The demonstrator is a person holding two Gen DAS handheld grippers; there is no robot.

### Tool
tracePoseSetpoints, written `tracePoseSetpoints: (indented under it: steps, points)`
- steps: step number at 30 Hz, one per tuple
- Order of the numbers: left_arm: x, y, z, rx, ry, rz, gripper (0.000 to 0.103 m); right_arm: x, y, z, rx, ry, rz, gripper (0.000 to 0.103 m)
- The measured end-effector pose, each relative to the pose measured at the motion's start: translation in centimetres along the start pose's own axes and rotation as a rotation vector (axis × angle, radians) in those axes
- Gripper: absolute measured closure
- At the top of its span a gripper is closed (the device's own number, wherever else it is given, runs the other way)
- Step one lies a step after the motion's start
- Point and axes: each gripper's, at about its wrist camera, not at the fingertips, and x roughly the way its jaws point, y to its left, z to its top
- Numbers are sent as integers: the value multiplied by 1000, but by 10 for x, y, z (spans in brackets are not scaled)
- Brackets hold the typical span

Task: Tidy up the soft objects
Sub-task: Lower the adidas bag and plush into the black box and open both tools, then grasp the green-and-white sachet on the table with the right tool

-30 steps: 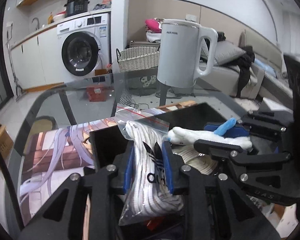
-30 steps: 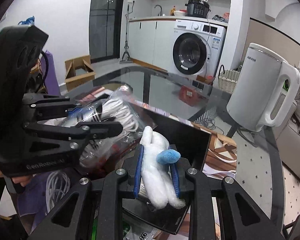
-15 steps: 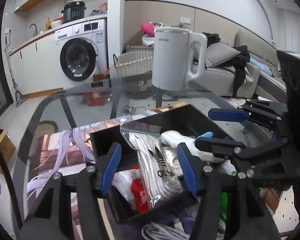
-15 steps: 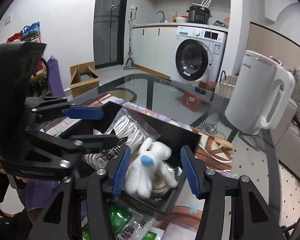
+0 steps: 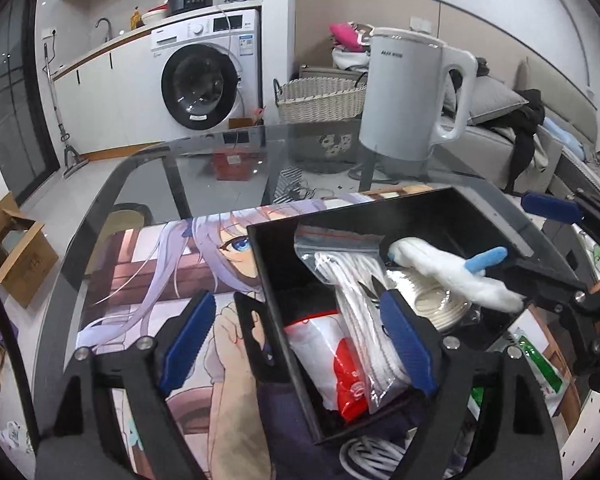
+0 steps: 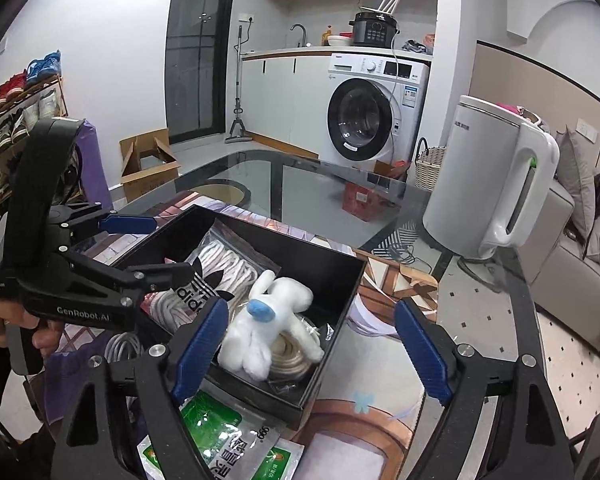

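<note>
A black box (image 5: 440, 208) (image 6: 336, 256) sits on the printed mat. In it lie a clear zip bag of white rope with a black logo (image 5: 360, 304) (image 6: 216, 268), a white plush toy with a blue tip (image 5: 448, 268) (image 6: 272, 320), a coil of cream cord (image 5: 440, 304) (image 6: 296, 356) and a red and white packet (image 5: 332, 356). My left gripper (image 5: 296, 344) is open above the box's near left corner, its jaws empty. My right gripper (image 6: 308, 356) is open just above the plush toy, also empty; it shows at the right of the left wrist view (image 5: 556, 240).
A white electric kettle (image 5: 408, 96) (image 6: 496, 184) stands on the glass table beyond the box. Green snack packets (image 6: 220, 440) and a white cable coil (image 6: 120, 350) lie near the box's front. A washing machine (image 5: 208, 80), a wicker basket (image 5: 320, 100) and a sofa lie beyond.
Both grippers opened and let go: the rope bag and the plush toy now lie in the box. Both grippers pulled back and up from the box.
</note>
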Motion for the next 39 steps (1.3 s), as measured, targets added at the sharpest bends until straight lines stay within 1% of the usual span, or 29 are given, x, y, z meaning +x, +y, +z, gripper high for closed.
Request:
tracePoseSetpoints:
  steps: [1, 2, 4, 6, 7, 9, 13, 18, 20, 22, 23, 27, 31, 34, 36, 39]
  points:
    - [-4, -1, -1, 5, -17, -9, 18, 0, 0, 0, 4, -1, 2, 13]
    - [-9, -3, -3, 11, -31, -17, 18, -3, -1, -2, 13, -3, 10, 10]
    - [-19, -5, -6, 20, -54, -25, 14, -7, -3, -5, 29, -3, 16, 5]
    - [-30, -7, -9, 20, -83, -37, 3, -14, -4, -10, 45, -1, 30, 0]
    - [-37, -7, -10, 20, -100, -43, 1, -17, -4, -12, 49, 3, 37, 0]
    - [-49, -7, -12, 20, -130, -53, 0, -23, -5, -17, 64, 14, 49, 0]
    - [-70, -8, -21, 23, -153, -67, 0, -34, -2, -28, 70, 36, 74, 0]
    - [-87, -14, -33, 37, -147, -87, 0, -43, 7, -42, 55, 64, 85, 0]
    - [-90, -17, -39, 44, -134, -89, 0, -43, 13, -46, 29, 87, 84, 0]
    - [-92, -21, -46, 61, -122, -96, 0, -45, 16, -48, 18, 90, 82, 0]
    - [-93, -22, -49, 71, -117, -94, 0, -45, 18, -49, 12, 102, 94, 0]
    - [-94, -27, -56, 97, -104, -67, 0, -42, 26, -54, -21, 132, 112, 0]
    - [-92, -25, -58, 79, -84, -92, 0, -39, 32, -56, -33, 141, 127, 0]
    - [-88, -26, -60, 93, -75, -81, 0, -37, 35, -58, -43, 157, 149, 0]
    - [-85, -26, -62, 95, -61, -87, 0, -37, 34, -60, -55, 165, 148, 0]
    - [-82, -26, -63, 102, -45, -85, 0, -40, 24, -60, -38, 163, 122, 0]
